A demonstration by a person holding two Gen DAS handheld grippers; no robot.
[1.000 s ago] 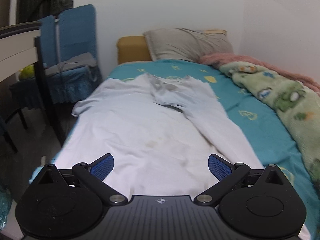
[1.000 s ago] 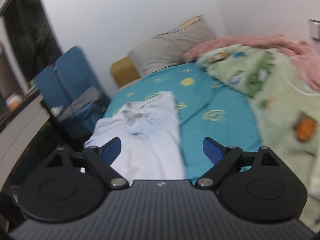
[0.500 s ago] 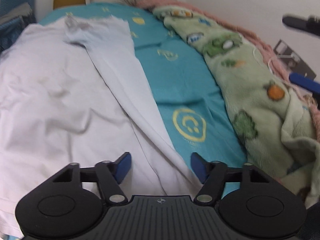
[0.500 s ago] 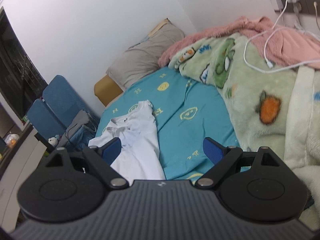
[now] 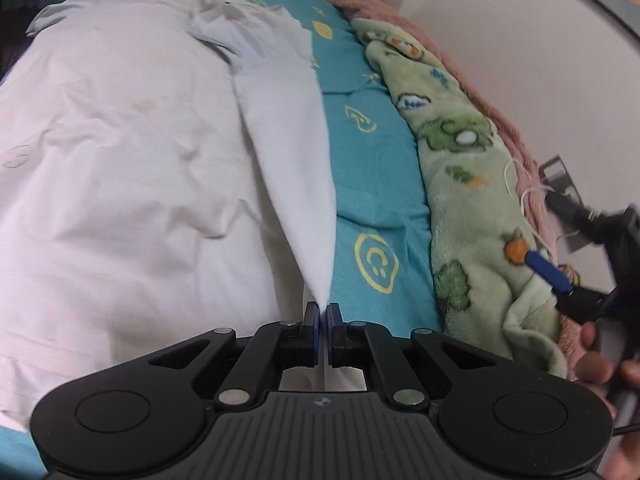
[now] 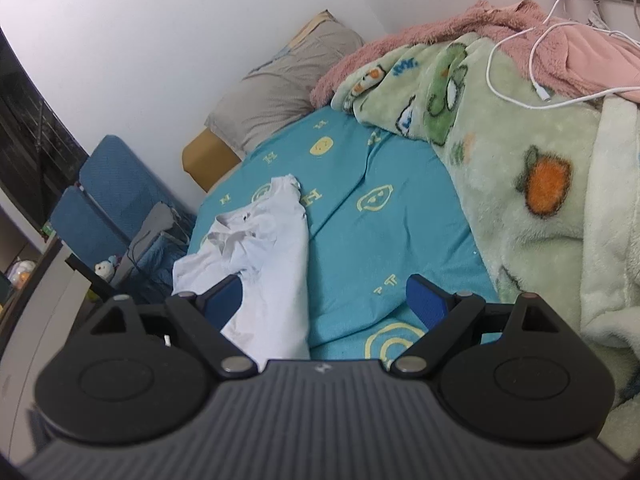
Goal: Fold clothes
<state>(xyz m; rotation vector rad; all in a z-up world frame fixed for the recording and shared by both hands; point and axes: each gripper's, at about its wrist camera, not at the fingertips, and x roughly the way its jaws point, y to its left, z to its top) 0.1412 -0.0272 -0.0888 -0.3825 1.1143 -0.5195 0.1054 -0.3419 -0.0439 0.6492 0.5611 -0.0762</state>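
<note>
Bed: teal sheet (image 5: 380, 184) with smiley prints carries the work.
Shirt: white shirt (image 5: 132, 168) lies spread flat, one side flap turned over.
Left tool (image 5: 322, 312): pressed together, pinching the shirt's hem corner.
Right tool (image 6: 324, 296): spread, empty, beside the shirt.
Progress: early; most folds remain.
Nearby: green fleece blanket (image 6: 520, 168), grey pillow (image 6: 280, 92).

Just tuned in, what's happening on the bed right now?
A person is folding a white shirt spread on the teal bedsheet. The left gripper is shut on the shirt's edge nearest the camera, the cloth rising to a peak between its pads. The right gripper is open and holds nothing, hanging over the sheet beside the shirt. A green blanket lies bunched along the wall side.
</note>
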